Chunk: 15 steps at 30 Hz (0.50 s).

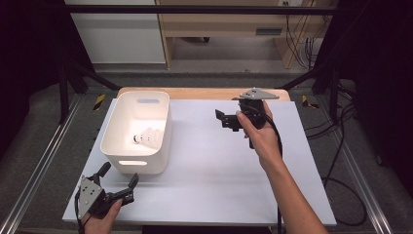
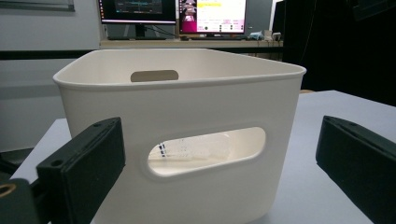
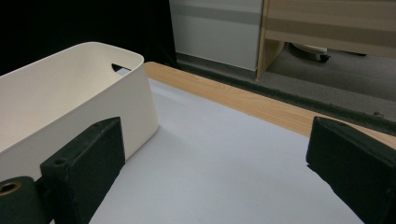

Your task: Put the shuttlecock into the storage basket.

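Note:
A white plastic bin (image 1: pixel 157 164) with handle slots stands at the left of the white table (image 1: pixel 219 170). A white shuttlecock (image 1: pixel 146 137) lies on its floor. In the left gripper view the shuttlecock (image 2: pixel 187 150) shows through the near handle slot of the bin (image 2: pixel 187 100). My left gripper (image 1: pixel 119 175) is open at the table's front left corner, just short of the bin's near wall, and faces it. Open as well, my right gripper (image 1: pixel 220 120) hovers over the middle-right of the table with nothing between its jaws. It points left toward the bin (image 3: pixel 70 102).
A wooden table edge (image 3: pixel 243 100) runs along the far side of the white surface. Black frame bars (image 1: pixel 73 78) and cables (image 1: pixel 341 146) flank the table. Monitors (image 2: pixel 173 11) stand on a desk behind the bin in the left gripper view.

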### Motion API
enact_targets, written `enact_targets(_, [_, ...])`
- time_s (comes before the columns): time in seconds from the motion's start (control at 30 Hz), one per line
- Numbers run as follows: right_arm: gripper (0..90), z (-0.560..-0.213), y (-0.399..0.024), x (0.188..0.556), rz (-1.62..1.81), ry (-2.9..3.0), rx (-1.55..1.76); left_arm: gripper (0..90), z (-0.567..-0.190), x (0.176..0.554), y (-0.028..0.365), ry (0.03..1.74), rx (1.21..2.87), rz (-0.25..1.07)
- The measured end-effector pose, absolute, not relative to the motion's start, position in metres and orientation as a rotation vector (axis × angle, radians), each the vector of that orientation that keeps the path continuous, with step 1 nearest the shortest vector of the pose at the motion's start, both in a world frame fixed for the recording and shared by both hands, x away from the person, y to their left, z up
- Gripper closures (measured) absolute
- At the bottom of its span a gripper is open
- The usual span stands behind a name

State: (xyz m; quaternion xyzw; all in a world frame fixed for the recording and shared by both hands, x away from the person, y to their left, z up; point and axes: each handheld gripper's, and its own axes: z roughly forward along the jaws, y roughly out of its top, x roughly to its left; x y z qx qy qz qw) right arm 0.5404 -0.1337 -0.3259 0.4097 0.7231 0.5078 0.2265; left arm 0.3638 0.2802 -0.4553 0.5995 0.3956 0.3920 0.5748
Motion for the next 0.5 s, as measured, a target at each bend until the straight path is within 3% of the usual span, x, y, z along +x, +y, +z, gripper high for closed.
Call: enact_targets(0.5, [4.4, -0.327, -0.17, 0.52, 1.392, 1.938, 1.138, 1.5, -0.457, 0.364, 0.279, 0.93, 1.415, 0.919])
